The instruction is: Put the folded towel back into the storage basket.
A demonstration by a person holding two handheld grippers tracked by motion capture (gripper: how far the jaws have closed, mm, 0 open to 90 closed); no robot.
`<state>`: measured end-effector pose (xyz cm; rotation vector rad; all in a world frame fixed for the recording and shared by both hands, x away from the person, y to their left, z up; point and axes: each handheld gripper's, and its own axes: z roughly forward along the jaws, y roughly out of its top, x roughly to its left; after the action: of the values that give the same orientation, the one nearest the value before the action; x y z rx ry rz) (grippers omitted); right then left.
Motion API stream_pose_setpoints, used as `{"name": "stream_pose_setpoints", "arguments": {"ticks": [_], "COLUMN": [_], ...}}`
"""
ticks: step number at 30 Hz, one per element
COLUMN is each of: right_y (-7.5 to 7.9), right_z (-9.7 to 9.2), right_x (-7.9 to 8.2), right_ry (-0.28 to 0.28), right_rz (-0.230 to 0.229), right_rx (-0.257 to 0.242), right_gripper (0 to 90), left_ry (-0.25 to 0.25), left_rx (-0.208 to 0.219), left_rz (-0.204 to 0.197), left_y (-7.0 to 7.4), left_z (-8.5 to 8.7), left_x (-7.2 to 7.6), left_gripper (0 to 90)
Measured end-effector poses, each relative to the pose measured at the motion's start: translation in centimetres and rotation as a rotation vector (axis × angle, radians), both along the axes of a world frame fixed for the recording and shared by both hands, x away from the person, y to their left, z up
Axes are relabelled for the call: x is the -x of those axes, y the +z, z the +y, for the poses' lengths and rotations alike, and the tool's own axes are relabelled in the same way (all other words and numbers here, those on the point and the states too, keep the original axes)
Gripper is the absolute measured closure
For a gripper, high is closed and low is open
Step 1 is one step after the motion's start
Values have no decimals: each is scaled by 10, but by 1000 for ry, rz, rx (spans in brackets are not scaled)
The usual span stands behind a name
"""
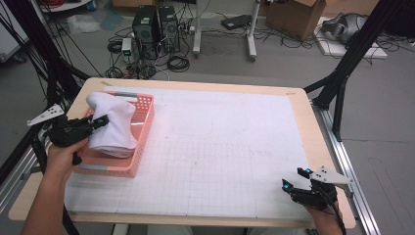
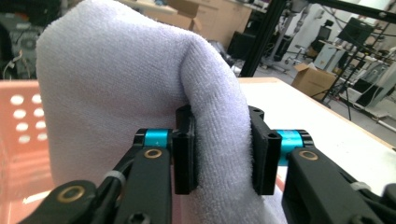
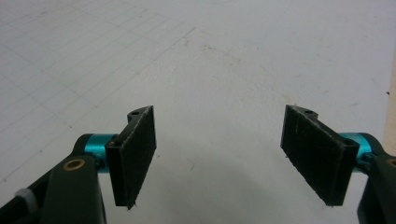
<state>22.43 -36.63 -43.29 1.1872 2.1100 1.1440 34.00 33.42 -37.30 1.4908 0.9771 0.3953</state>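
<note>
White towel [image 2: 121, 93] gripped over the pink basket [image 1: 139, 142]

A fold is pinched by the left gripper [image 2: 222, 154]; the right gripper [image 3: 219, 158] is held wide open over the gridded mat [image 3: 233, 56], nothing between its jaws.

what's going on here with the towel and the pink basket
A person works at a table with a gripper in each hand. The left gripper has a fold of the white terry towel between its fingers, which touch the cloth on both sides. The towel sits piled in the pink perforated plastic basket at the table's left. The right gripper is open over the white gridded mat, holding nothing.
</note>
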Motion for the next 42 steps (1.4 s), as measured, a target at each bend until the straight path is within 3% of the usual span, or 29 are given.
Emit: {"name": "stream_pose_setpoints", "arguments": {"ticks": [7, 11, 15, 24, 30, 33, 37, 42], "right_y": [0, -1, -1, -1, -1, -1, -2, -2], "right_z": [0, 0, 1, 2, 2, 3, 3, 4], "right_x": [0, -1, -1, -1, -1, -1, -1, -2], "right_ry": [-1, 2, 3, 7, 9, 11, 13, 12], "right_rz": [3, 1, 2, 2, 7, 6, 9, 8], "right_rx": [-2, 3, 1, 4, 5, 6, 7, 6], "right_gripper": [260, 260, 260, 260, 260, 260, 260, 260], "left_ry": [49, 102, 161, 321, 378, 386, 377, 269], "left_rx": [35, 17, -24, -200, -225, -235, -244, -225], "left_rz": [75, 130, 184, 326, 438, 479, 486, 438], "left_y": [0, 2, 5, 13, 5, 0, -1, 0], "left_z": [3, 6, 8, 0, -3, -4, -7, -11], "left_x": [-2, -2, -1, -1, -6, -8, -11, -13], "left_gripper": [533, 458, 447, 414, 404, 513, 652, 695]}}
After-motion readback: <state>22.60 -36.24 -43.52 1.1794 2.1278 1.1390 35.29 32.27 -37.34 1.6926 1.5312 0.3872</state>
